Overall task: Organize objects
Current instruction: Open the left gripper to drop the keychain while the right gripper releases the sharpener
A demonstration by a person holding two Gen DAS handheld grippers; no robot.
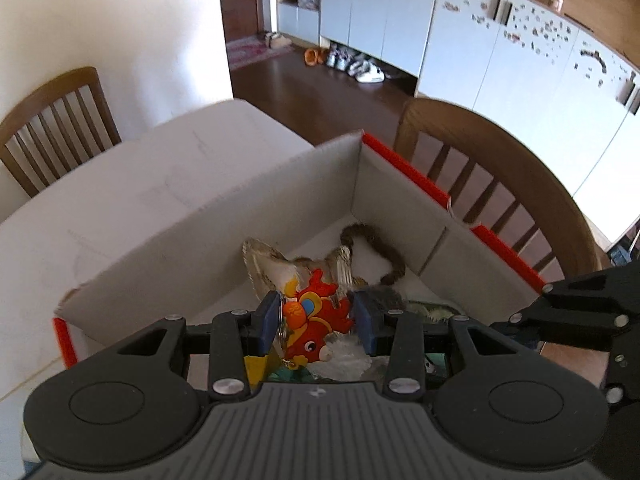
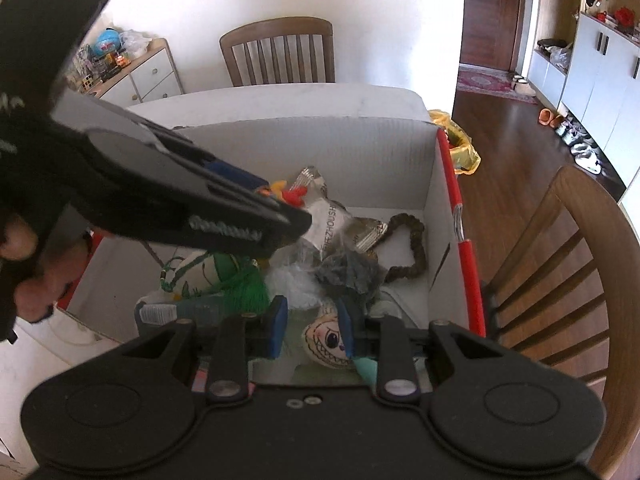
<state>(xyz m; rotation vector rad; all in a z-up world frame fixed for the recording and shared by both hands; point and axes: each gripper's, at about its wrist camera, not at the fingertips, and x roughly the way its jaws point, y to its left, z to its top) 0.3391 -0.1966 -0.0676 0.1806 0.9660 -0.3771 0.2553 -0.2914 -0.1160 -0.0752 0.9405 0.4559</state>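
A white cardboard box (image 1: 280, 196) with red edges stands on the table and holds several small objects. My left gripper (image 1: 316, 320) is over the box, its blue pads on either side of a red-orange fish keychain (image 1: 316, 316); the pads look closed on it. The left gripper also shows in the right wrist view (image 2: 280, 204), with the keychain's tip (image 2: 294, 194) at its end. My right gripper (image 2: 312, 328) hangs open over the box above a round doll face (image 2: 326, 340). A clear packet (image 2: 332, 216), a brown scrunchie (image 2: 416, 248) and a green tassel (image 2: 244, 292) lie inside.
A wooden chair (image 2: 560, 280) stands right of the box, another (image 2: 280, 54) at the table's far side. The white table (image 1: 120, 184) extends left of the box. A yellow bag (image 2: 460, 144) sits on the floor. White cabinets (image 1: 500, 48) line the far wall.
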